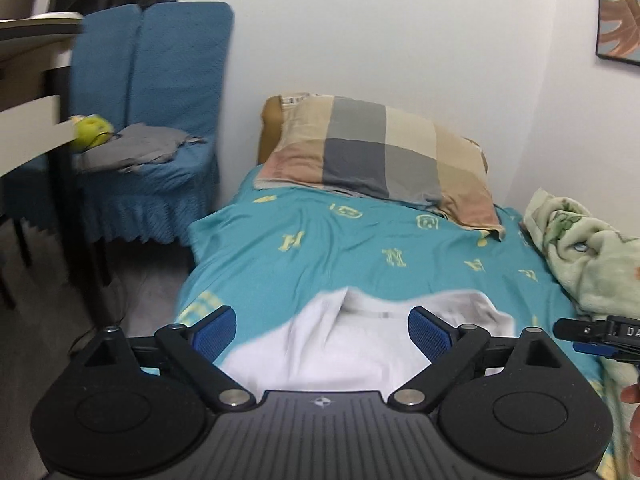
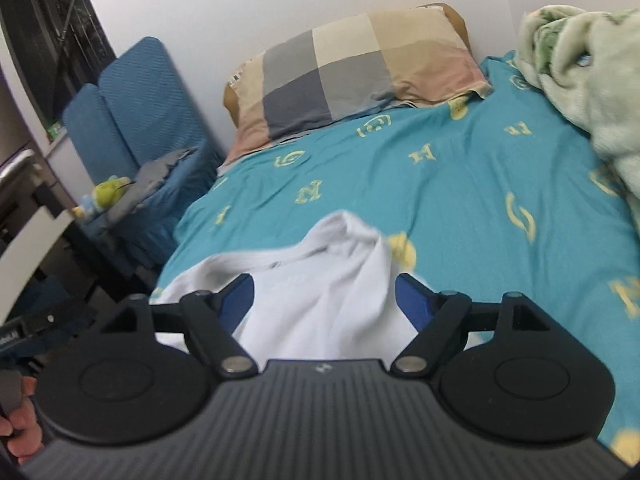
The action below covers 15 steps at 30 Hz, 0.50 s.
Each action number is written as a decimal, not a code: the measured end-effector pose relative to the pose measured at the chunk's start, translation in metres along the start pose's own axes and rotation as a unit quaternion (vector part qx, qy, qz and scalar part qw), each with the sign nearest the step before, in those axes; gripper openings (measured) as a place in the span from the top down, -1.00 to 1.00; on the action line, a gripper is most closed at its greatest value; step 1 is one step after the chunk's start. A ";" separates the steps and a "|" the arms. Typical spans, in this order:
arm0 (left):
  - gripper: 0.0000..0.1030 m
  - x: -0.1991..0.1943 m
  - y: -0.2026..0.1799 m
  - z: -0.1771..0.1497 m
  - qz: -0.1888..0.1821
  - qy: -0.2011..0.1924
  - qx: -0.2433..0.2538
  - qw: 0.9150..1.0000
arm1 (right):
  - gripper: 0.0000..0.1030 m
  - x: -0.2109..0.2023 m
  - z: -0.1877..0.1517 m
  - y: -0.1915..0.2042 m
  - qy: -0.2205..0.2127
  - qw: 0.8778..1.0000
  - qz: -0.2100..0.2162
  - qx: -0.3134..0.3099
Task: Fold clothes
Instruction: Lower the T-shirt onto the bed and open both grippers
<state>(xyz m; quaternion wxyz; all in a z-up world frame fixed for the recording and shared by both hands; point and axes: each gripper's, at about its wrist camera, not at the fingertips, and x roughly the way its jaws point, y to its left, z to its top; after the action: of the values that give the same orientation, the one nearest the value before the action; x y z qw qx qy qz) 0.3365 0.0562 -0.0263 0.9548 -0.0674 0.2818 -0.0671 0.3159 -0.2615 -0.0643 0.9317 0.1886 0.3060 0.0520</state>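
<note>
A white garment (image 1: pixel 320 344) lies on the near part of a bed with a turquoise sheet (image 1: pixel 360 248), its collar end pointing toward the pillow. My left gripper (image 1: pixel 322 326) is open, its blue pads (image 1: pixel 214 332) spread wide above the garment, not touching it as far as I can tell. In the right wrist view the garment (image 2: pixel 320 300) is rumpled, with a raised fold at its far end. My right gripper (image 2: pixel 325 296) is open over it, and also shows at the right edge of the left wrist view (image 1: pixel 600 334).
A checked pillow (image 1: pixel 380 152) lies at the head of the bed by the wall. A pale green blanket (image 1: pixel 588 264) is bunched on the right. A blue-covered chair (image 1: pixel 148 120) with grey cloth and a yellow toy stands left of the bed.
</note>
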 end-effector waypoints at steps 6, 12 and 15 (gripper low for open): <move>-0.84 -0.103 0.026 -0.040 0.016 -0.004 -0.063 0.998 | -0.54 -0.102 -0.047 0.025 -0.008 1.000 -0.001 -0.027; -0.84 -0.151 0.059 -0.095 0.026 0.015 -0.153 0.988 | -0.54 -0.181 -0.088 0.040 -0.013 1.000 0.009 -0.016; -0.82 -0.150 0.076 -0.116 0.036 0.034 -0.195 0.980 | -0.54 -0.191 -0.106 0.039 -0.009 1.000 0.016 -0.012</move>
<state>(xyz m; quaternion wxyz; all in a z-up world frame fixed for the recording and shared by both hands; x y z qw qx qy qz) 0.1548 0.1448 -0.0560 0.9150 -0.2393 0.3242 0.0216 0.0999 -0.2320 -0.0230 0.9357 0.1829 0.2939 0.0683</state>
